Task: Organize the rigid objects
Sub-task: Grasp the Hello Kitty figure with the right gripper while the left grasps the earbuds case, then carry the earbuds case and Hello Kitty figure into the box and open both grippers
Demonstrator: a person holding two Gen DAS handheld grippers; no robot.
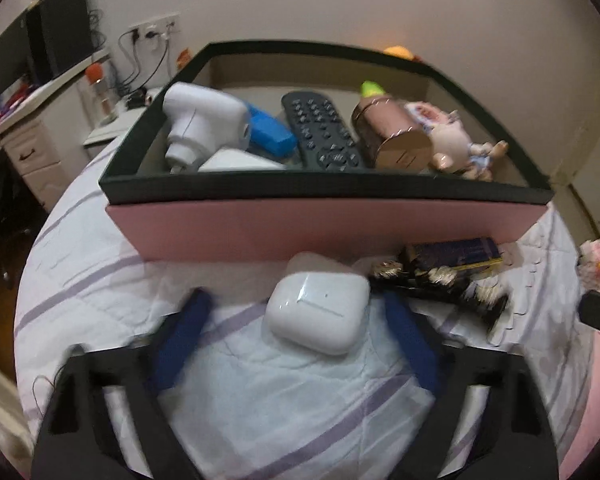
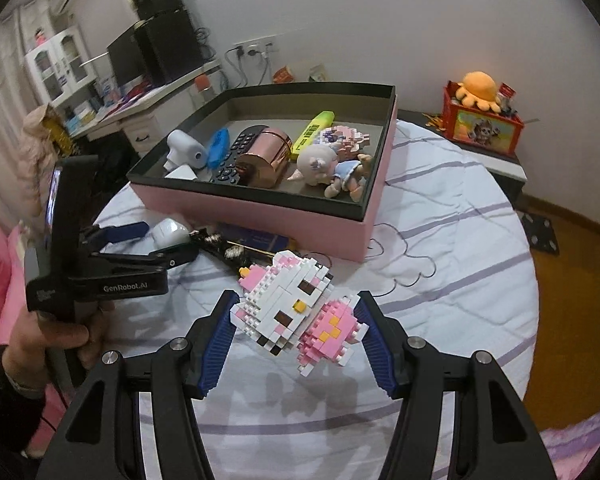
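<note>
1. The right gripper (image 2: 296, 320) clamps a white-and-pink toy cat built of small plastic bricks (image 2: 296, 312) between its blue ribbed pads, lifted clear of the white quilt with lilac stripes (image 2: 452, 248); the jaws stand about half apart, filled by the toy.
2. The left gripper (image 1: 300, 312) straddles a glossy white rounded earbud case (image 1: 318, 314) lying on the quilt. Its right pad is close against the case and its left pad stands apart, so the case is not pinched.
3. Just beyond the case lies 1 dark blue-and-gold flat packet (image 1: 452, 264), touching the box's front wall.
4. The shallow pink cardboard box with a black rim (image 2: 260, 210) holds 1 white handheld device (image 2: 184, 150), 1 blue plastic piece (image 2: 218, 148), 1 black remote control (image 2: 236, 156), 1 shiny rose-gold cylinder (image 2: 264, 162), 1 yellow highlighter pen (image 2: 314, 128), 1 pale pink brick figure (image 2: 342, 138) and 1 small doll in a blue dress (image 2: 332, 172).
5. A white flat item (image 1: 240, 164) lies under the handheld device; what it is I cannot tell.
</note>
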